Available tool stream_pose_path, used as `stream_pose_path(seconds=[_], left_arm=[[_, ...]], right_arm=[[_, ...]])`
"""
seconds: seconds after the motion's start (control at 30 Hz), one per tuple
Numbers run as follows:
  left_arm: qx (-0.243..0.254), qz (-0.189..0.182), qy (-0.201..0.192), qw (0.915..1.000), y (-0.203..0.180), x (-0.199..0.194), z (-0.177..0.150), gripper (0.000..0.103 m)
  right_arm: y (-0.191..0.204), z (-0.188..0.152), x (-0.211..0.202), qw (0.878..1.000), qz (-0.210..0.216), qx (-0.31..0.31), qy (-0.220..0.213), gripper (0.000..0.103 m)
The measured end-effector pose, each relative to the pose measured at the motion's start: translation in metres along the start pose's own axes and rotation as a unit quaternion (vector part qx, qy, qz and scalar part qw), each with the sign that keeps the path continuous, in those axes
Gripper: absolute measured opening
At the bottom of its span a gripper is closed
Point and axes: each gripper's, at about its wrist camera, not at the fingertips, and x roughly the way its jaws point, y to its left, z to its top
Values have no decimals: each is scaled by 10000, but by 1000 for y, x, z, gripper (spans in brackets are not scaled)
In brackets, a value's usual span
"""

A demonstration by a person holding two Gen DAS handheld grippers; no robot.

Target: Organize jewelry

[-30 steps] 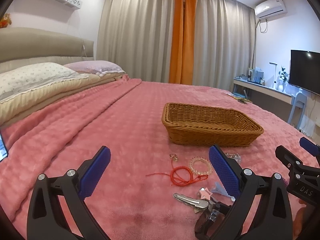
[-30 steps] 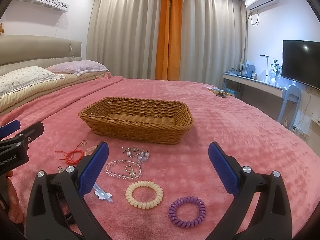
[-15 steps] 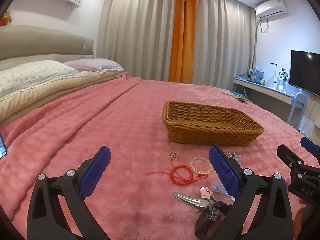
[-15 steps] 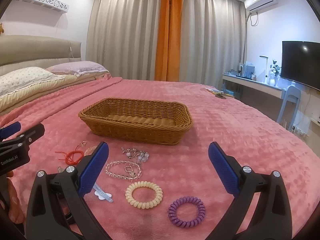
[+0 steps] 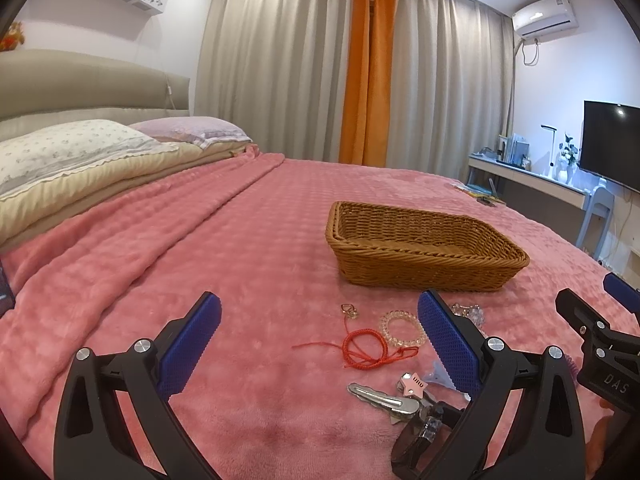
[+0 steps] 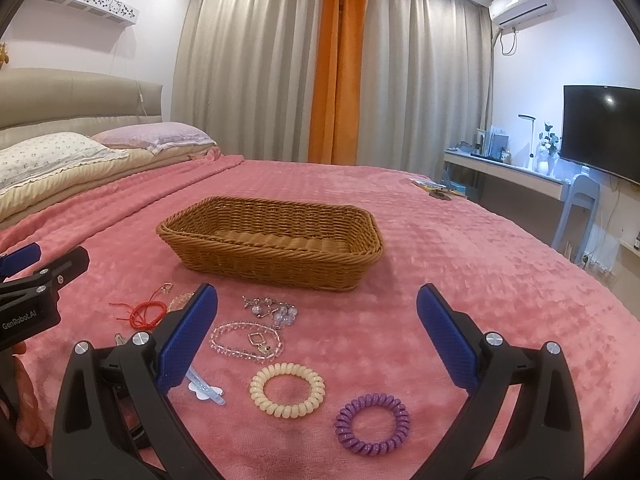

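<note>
An empty wicker basket (image 6: 272, 246) (image 5: 424, 246) sits on the pink bedspread. In front of it lie a red cord (image 5: 362, 350) (image 6: 146, 313), a clear bead bracelet (image 5: 400, 328), a crystal bracelet (image 6: 246, 342), a cluster of crystal charms (image 6: 274, 310), a cream spiral hair tie (image 6: 287, 389), a purple spiral hair tie (image 6: 372, 417), a silver hair clip (image 5: 380, 396) and a pink star clip (image 5: 414, 384). My left gripper (image 5: 320, 340) is open above the blanket, left of the pile. My right gripper (image 6: 316, 332) is open over the bracelets and hair ties. Neither holds anything.
Pillows (image 5: 68, 152) and a padded headboard are at the left. A desk (image 6: 508, 170), a chair (image 6: 580, 208) and a TV (image 6: 600, 128) stand past the bed's right edge. Papers (image 6: 434, 186) lie on the far right of the bedspread. Curtains close the back.
Both grippers have barely shifted; the views tilt very slightly. Nothing was picked up or moved.
</note>
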Motion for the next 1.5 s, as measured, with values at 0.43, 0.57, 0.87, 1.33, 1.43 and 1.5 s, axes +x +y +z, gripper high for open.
stream_pose_path(seconds=[0.43,0.57,0.87,1.33,1.43,1.5], left_arm=[[-3,74,116,9999,21,-8,13,94],[-250,-428,497,9975,42,-17,24,92],[-242,-1222,1747,9767,19,-25,-11,73],[95,-1610,2366,9581,-10,1,-42,56],[86,-1614,2382,9577,-12,5,-40,53],[28,-1597,2408,9574,-13,9,-40,51]], right_arm=[[-3,2,10,9992,-333,57,222,95],[-6,5,13,9987,-319,66,385,88],[-46,-2,-1,9937,-290,81,1083,52],[-70,-31,27,9745,30,367,2214,42],[-69,-37,30,9729,14,309,2292,42],[-70,-40,36,9698,113,389,2407,42]])
